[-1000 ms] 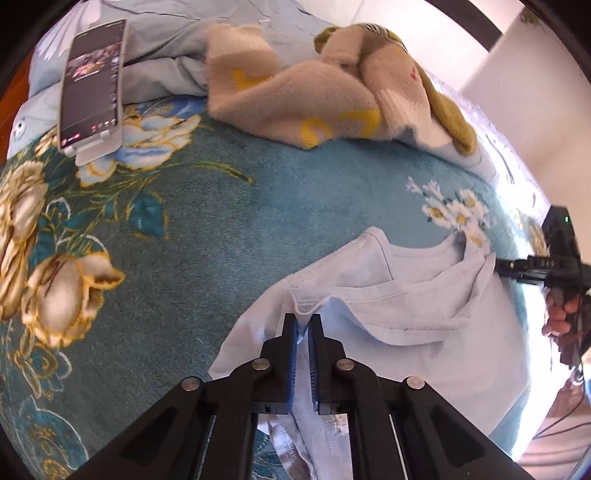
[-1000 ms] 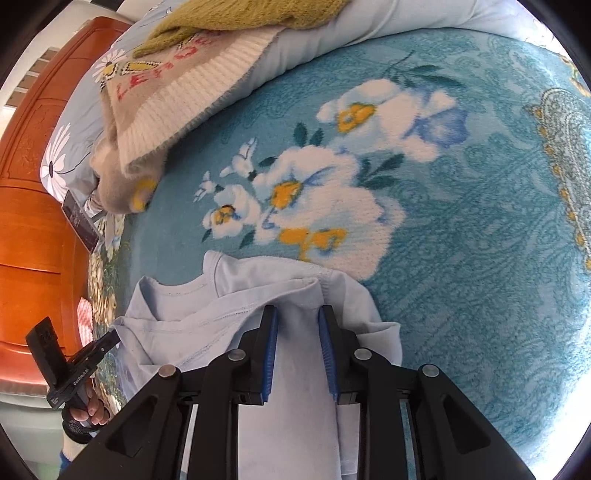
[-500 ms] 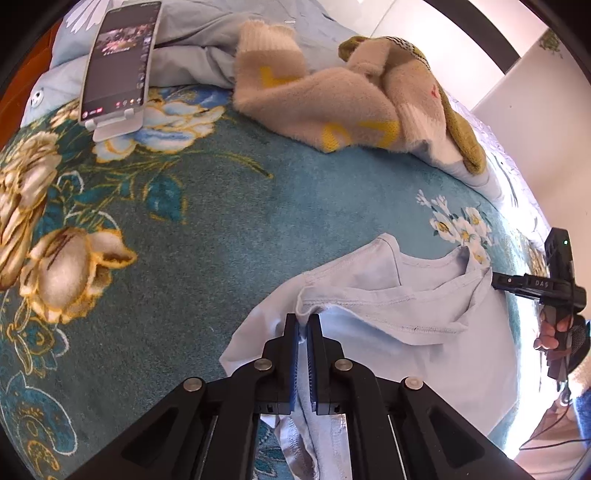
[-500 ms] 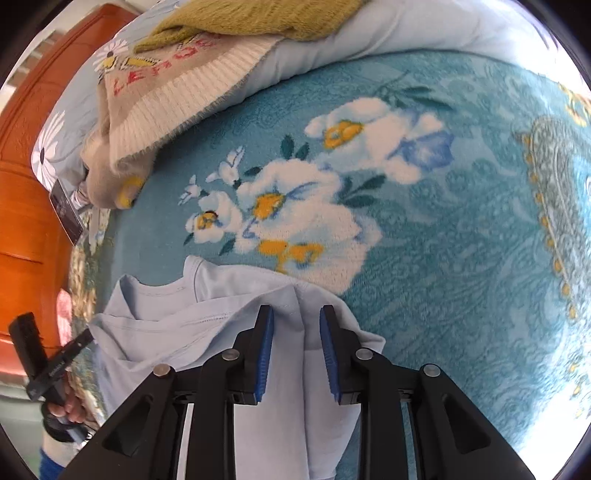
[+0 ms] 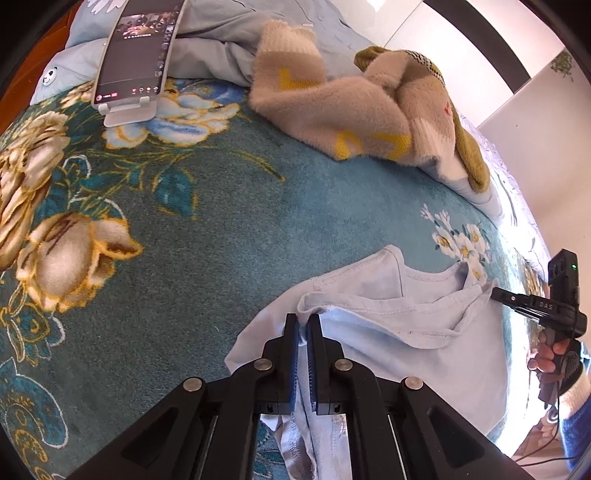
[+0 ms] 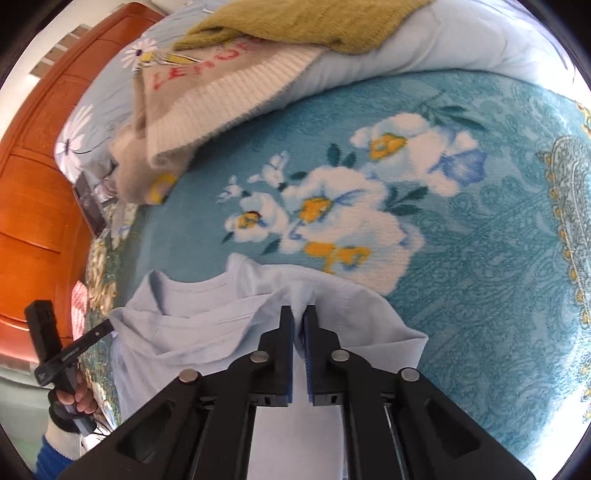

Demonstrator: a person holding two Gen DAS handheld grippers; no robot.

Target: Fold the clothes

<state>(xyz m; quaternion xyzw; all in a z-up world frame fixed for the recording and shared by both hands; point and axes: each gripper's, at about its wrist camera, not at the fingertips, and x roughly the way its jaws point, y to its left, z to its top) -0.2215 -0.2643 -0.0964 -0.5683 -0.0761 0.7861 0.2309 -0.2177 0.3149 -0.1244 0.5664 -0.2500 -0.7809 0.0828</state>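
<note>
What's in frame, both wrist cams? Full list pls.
T-shirt: one, pale blue, lying on the blanket, nearest the cameras.
Blanket: one, teal with flower print, covering the bed.
Sweater: one, beige with yellow marks, heaped at the far side.
Knit garment: one, olive green, on the sweater.
Quilt: one, light blue, behind the sweater.
Phone on stand: one, dark screen lit, far left.
Headboard: one, orange wood.
Left tongs: shut on the T-shirt.
Right tongs: shut on the T-shirt.
</note>
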